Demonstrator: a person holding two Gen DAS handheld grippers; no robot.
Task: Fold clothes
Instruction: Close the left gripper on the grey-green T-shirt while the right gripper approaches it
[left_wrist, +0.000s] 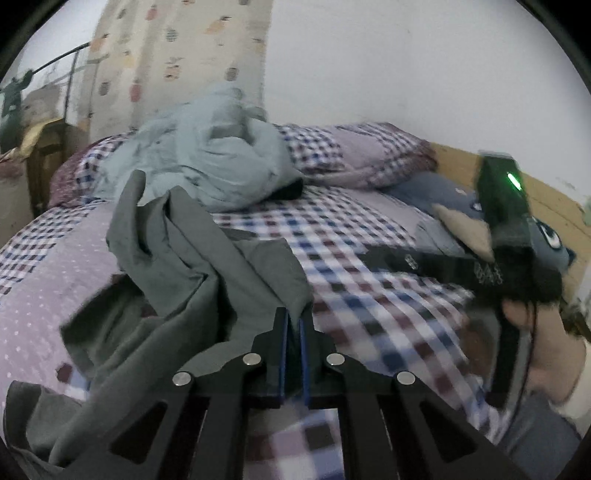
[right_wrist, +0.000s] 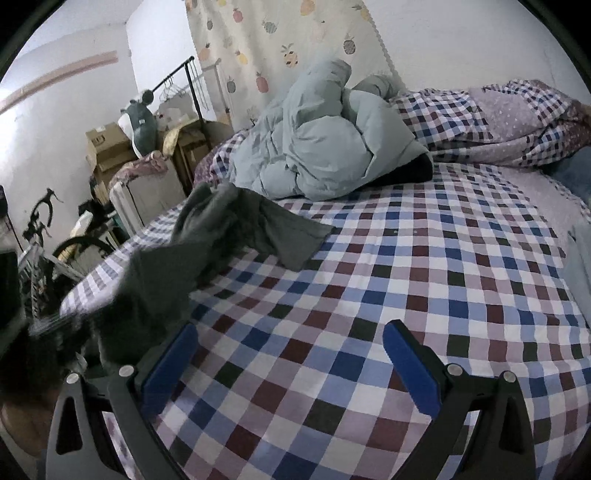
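The folding is, as far as I can judge, only at its beginning. The dark grey-green soft cotton garment (left_wrist: 192, 258) lies crumpled and twisted on the checked blue, maroon and white bedsheet (right_wrist: 388, 295), near the left edge of the bed, with no clean fold visible in it. Behind it, a pale blue puffy quilted jacket (right_wrist: 325, 147) sits in a heap and is not touched. So spreading flat and all folds are left to do.

The left gripper (left_wrist: 293, 332) points downward over the bed and its blue pads are pressed together on an edge of the grey-green garment, which hangs from them in folds. The right gripper (right_wrist: 291, 365) is tilted down above the bare sheet, its jaws wide apart with nothing between them; the garment is just beside its left finger.
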